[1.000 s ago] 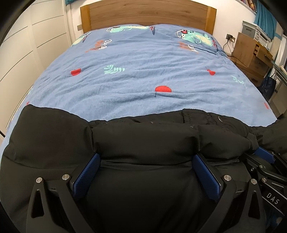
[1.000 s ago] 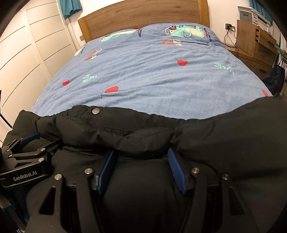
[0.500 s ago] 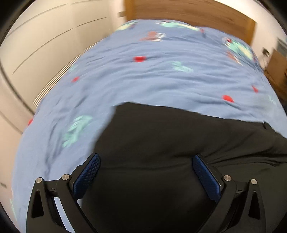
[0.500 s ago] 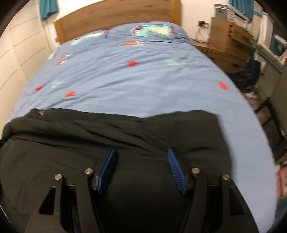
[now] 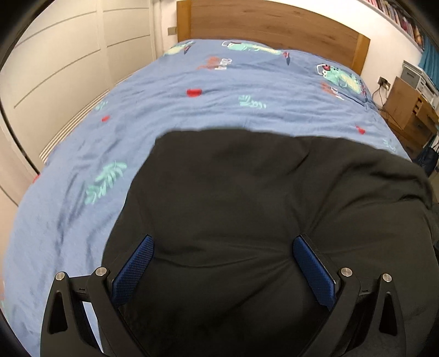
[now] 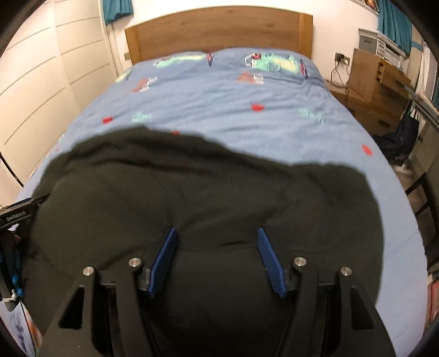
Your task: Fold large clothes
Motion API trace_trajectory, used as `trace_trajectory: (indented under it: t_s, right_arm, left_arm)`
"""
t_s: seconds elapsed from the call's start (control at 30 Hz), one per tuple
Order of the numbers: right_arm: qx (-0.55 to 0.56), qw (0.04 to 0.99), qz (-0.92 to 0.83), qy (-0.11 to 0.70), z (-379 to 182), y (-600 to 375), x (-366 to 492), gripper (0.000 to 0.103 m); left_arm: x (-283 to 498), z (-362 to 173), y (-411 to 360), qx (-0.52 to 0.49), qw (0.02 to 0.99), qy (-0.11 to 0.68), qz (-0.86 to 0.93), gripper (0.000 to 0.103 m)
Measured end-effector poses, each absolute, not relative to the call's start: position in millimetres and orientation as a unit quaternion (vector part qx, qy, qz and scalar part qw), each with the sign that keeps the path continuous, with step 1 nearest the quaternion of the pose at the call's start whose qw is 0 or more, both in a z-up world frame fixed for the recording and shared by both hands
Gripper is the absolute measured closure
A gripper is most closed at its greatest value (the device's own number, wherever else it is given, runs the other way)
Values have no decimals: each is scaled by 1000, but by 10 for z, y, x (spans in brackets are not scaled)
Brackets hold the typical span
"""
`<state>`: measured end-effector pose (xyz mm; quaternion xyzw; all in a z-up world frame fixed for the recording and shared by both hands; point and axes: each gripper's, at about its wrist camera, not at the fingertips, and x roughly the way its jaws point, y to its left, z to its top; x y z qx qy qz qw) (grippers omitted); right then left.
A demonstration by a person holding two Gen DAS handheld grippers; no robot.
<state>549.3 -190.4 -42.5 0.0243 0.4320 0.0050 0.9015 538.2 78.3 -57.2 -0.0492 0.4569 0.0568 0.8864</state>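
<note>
While the bed point(image 5: 247, 109) fills most of both views under a blue duvet printed with green leaves, red marks and cartoon creatures, a wooden headboard point(image 6: 219, 30) closes its far end against a white wall. Cream panelled wardrobe doors point(image 5: 68, 63) run along the bed's left side, close to the mattress edge. On the opposite side stands a wooden chest of drawers point(image 6: 376, 82) with a grey printer point(image 6: 378, 45) on top, cables trailing from a wall socket beside it, and teal curtains point(image 6: 395, 24) above. A dark bag point(image 6: 406, 131) sits on the floor near the chest.

Lying across the near part of the duvet is the large black padded garment point(image 5: 260, 206), bulky and creased, which covers the bedding beneath it and hides most of the foreground in both cameras.

In the left wrist view, the left gripper point(image 5: 223, 270) has its blue pads spread wide over the garment, the puffy cloth bulging between them; I cannot tell whether the pads press on it. In the right wrist view, the right gripper point(image 6: 216, 261) is opening, its pads set apart with black fabric between them and no clear pinch showing. The left gripper's black body also peeks in at that view's left edge.
</note>
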Motion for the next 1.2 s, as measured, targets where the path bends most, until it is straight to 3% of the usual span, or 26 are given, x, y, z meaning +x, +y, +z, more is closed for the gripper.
trace_trajectory:
  t_s: [0.13, 0.53, 1.2]
  right_arm:
    - [52, 898, -16, 438, -575, -2065, 5469, 34]
    - [66, 873, -113, 469, -560, -2756, 5170, 33]
    - [97, 880, -108, 452, 107, -2979, 4263, 31]
  left_arm:
    - [5369, -668, 827, -51, 883, 463, 59, 0]
    - [5147, -618, 901, -34, 878, 469, 84, 0]
    - [4366, -150, 1098, -36, 888, 449, 92, 1]
